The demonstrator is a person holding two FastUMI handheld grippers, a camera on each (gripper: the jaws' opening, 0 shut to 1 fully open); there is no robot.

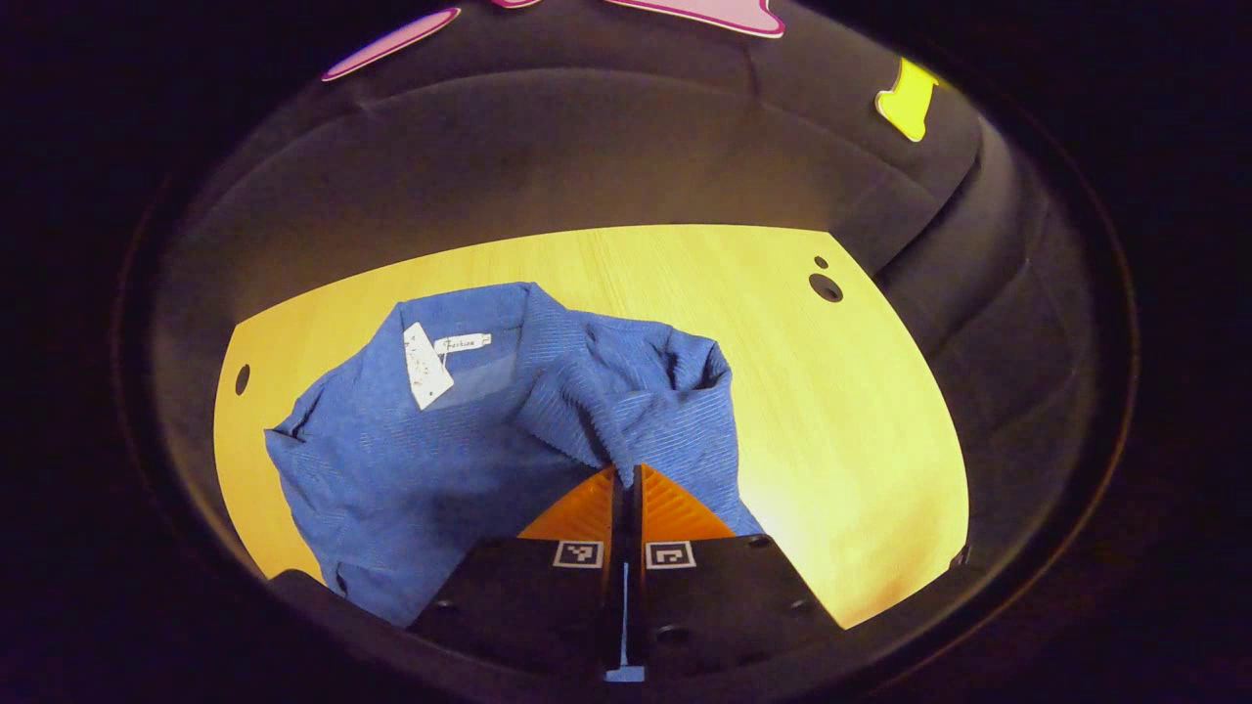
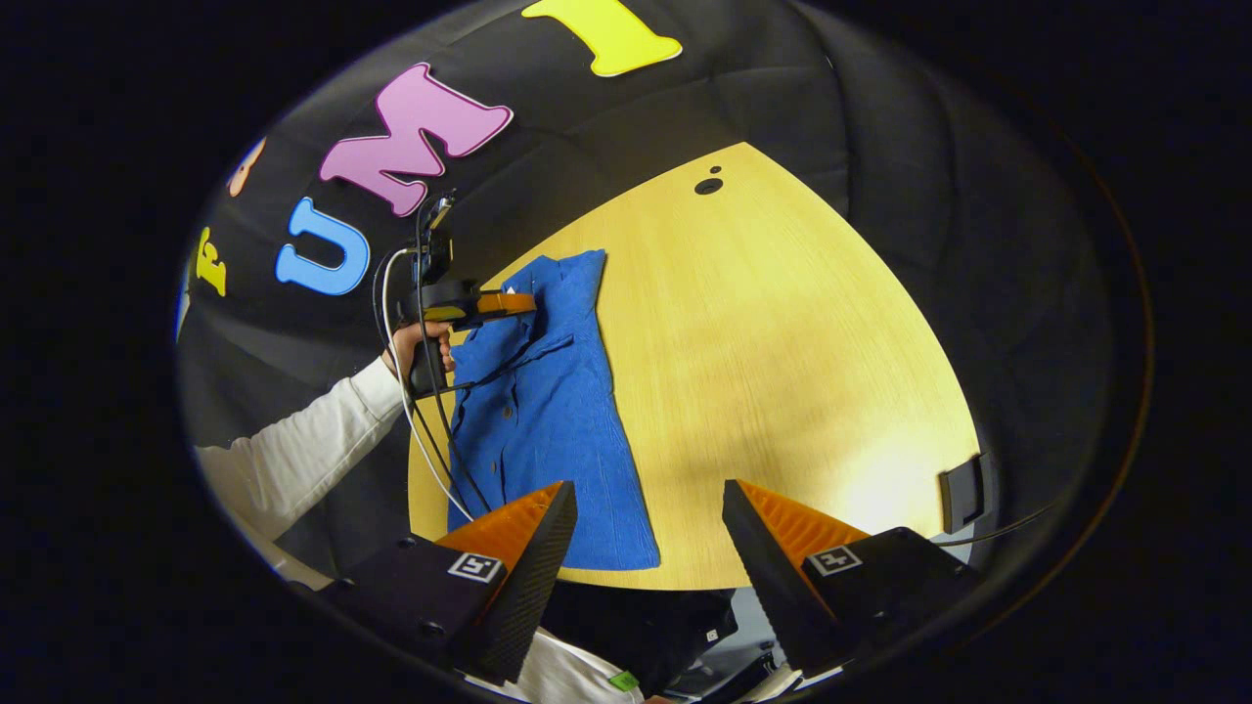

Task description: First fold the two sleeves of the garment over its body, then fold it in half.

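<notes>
A blue shirt (image 1: 430, 460) with a white neck label (image 1: 425, 364) lies on the yellow wooden table (image 1: 841, 411). In the left gripper view my left gripper (image 1: 627, 471) is shut on a bunched fold of the shirt's cloth, lifted over its body. The right gripper view shows the shirt (image 2: 558, 430) stretched along the table's left side, with the left gripper (image 2: 509, 303) over its far end, held by a hand (image 2: 423, 342). Near the shirt's close hem my right gripper (image 2: 648, 494) stands open above the table edge, nothing between its fingers.
Bare tabletop (image 2: 792, 362) spreads to the right of the shirt. Round holes (image 2: 708, 185) mark the far corner. A small black box (image 2: 963, 494) sits on the right edge. A white sleeve (image 2: 293, 450) and cables (image 2: 430, 430) hang at the left.
</notes>
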